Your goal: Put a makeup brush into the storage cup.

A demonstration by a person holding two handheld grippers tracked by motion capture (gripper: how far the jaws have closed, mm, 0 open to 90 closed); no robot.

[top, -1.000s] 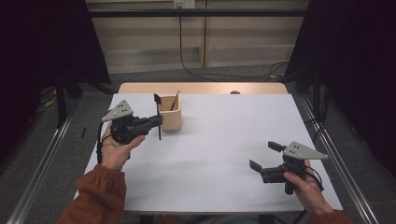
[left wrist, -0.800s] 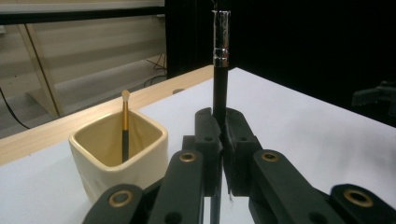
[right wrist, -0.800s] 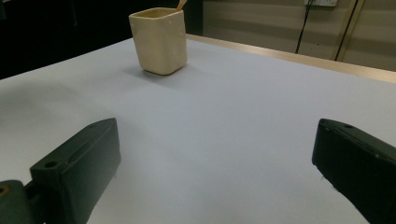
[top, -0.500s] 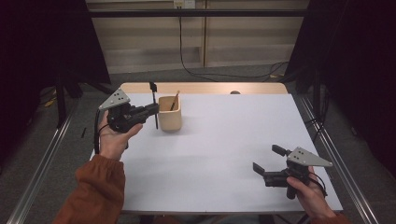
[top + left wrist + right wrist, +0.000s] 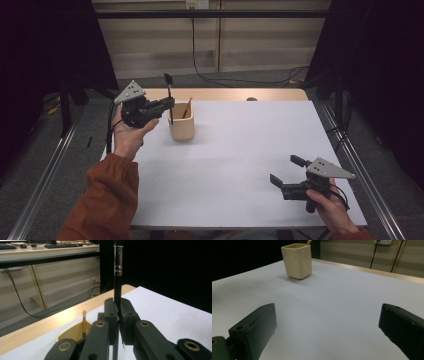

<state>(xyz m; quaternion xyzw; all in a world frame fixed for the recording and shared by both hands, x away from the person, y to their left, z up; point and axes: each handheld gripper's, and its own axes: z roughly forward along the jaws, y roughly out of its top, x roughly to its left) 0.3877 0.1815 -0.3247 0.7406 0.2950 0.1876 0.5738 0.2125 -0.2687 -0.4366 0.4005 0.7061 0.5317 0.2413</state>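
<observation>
While clamped upright in the left tool [image 5: 169, 103], black brush [image 5: 169, 92] above cup [image 5: 181, 129], right tool [image 5: 286, 171] apart.

One cream cup [image 5: 181, 127] stands near the desk's [image 5: 240, 170] far left corner. Two brushes: a wooden-handled one [image 5: 187, 107] inside the cup, and a black one [image 5: 169, 100] upright above it. Two handheld grippers: left [image 5: 167, 103], right [image 5: 285, 170].

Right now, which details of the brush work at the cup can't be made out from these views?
- Black brush: its tip is cut off by the top edge in the left gripper view, tiny in the high view.
- Cup: its inside is hidden by the left gripper's fingers.
- Wooden brush: its lower end is behind the cup wall.
</observation>
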